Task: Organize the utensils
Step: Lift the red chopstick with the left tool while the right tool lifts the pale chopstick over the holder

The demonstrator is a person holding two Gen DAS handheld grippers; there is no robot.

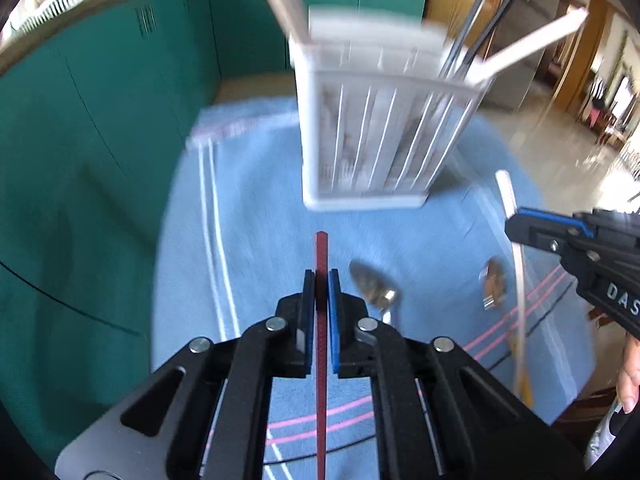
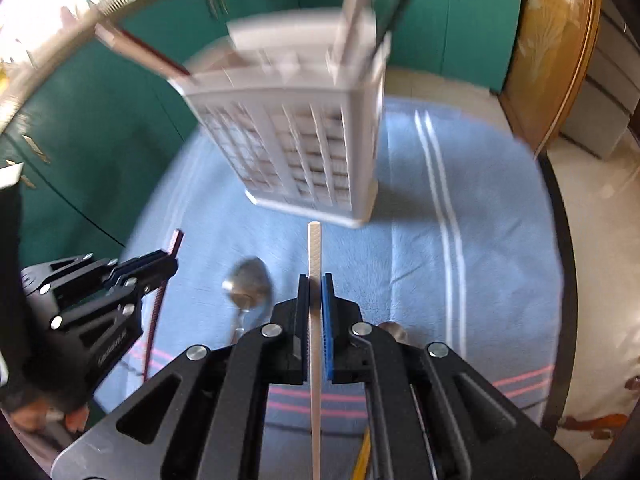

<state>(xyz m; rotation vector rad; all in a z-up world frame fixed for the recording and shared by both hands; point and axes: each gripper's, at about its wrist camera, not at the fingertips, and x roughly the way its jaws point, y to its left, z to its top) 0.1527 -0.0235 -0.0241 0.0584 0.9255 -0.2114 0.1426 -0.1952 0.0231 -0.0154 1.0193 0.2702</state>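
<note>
Utensils here are split between the two claws, the towel and a white slatted caddy (image 1: 376,136) that stands upright on the blue striped towel (image 1: 256,208). The left gripper (image 1: 321,280) is clamped narrow on a dark red chopstick (image 1: 321,252), which runs straight out between its blue pads (image 1: 334,292) and points toward the caddy's base. The right gripper (image 2: 315,284) pinches a white chopstick (image 2: 314,248) the same way, its tip just short of the caddy's lower corner. Both sticks sit above the towel, apart from the caddy.

A metal spoon (image 1: 372,284) lies on the towel between the two grippers, bowl toward the caddy, and a second spoon (image 1: 494,280) rests further to the right, close under the right gripper. The caddy already holds several long pieces (dark handles and pale sticks leaning out of its top; blur hides what they are exactly). Teal cabinet doors (image 1: 120,92) rise behind the towel
</note>
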